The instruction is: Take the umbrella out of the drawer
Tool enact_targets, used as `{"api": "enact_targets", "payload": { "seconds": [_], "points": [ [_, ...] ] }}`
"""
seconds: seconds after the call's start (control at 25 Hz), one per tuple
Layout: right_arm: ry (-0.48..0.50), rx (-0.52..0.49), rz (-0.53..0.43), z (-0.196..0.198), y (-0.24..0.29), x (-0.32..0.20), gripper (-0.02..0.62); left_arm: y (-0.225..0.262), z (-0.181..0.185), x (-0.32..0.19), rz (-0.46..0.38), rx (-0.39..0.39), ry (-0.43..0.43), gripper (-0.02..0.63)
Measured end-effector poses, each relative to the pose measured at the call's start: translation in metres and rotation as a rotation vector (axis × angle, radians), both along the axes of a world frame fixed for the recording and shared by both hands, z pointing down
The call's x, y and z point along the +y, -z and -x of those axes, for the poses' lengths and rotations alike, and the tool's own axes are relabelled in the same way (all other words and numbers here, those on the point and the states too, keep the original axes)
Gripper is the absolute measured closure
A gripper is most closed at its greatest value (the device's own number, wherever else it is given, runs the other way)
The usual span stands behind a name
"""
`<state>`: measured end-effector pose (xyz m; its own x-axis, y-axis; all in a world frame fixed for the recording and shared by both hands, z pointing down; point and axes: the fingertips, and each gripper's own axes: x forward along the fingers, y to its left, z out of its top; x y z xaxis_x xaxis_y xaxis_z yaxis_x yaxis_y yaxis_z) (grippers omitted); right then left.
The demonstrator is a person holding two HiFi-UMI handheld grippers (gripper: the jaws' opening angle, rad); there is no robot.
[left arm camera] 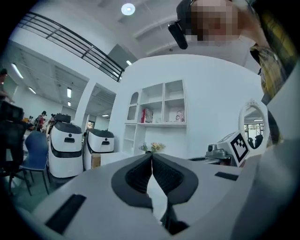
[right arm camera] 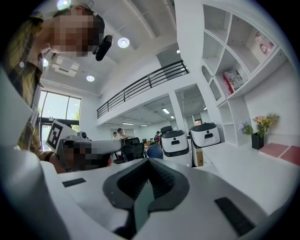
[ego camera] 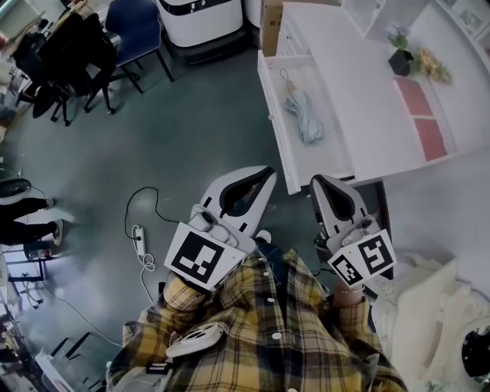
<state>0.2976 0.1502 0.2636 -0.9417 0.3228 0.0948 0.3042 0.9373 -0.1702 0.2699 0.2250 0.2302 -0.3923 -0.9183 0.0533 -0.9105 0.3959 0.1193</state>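
A folded pale blue umbrella [ego camera: 304, 115] lies in the open white drawer [ego camera: 277, 145], which is pulled out from the white desk [ego camera: 360, 76]. Both grippers are held level close to the person's body, short of the drawer's near corner. My left gripper [ego camera: 266, 174] is shut and empty, left of that corner. My right gripper [ego camera: 317, 184] is also shut and empty, just below the drawer's front. In the left gripper view the pads [left arm camera: 140, 174] meet at the tips. In the right gripper view the pads [right arm camera: 157, 180] are closed too. Neither gripper view shows the umbrella.
A flower pot [ego camera: 400, 61] and pink mats [ego camera: 422, 116] sit on the desk. Grey floor lies left of the drawer, with a power strip and cable [ego camera: 138, 239]. Office chairs [ego camera: 73, 53] and white robots [ego camera: 203, 23] stand farther off. Wall shelves [left arm camera: 161, 105] rise behind the desk.
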Motion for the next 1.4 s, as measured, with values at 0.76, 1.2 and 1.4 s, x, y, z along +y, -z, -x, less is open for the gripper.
{"api": "enact_targets", "payload": {
  "seconds": [0.76, 1.2, 1.4],
  "points": [
    [0.016, 0.037, 0.034, 0.181, -0.010, 0.029, 0.578, -0.005, 0.185, 0.028, 0.040, 0.018, 0.013, 0.583],
    [-0.082, 0.070, 0.079, 0.272, -0.021, 0.037, 0.578, -0.015, 0.282, 0.036, 0.066, 0.035, -0.091, 0.583],
    [-0.142, 0.066, 0.074, 0.293, -0.021, 0.038, 0.578, -0.019, 0.301, 0.040, 0.068, 0.051, -0.146, 0.583]
  ]
}}
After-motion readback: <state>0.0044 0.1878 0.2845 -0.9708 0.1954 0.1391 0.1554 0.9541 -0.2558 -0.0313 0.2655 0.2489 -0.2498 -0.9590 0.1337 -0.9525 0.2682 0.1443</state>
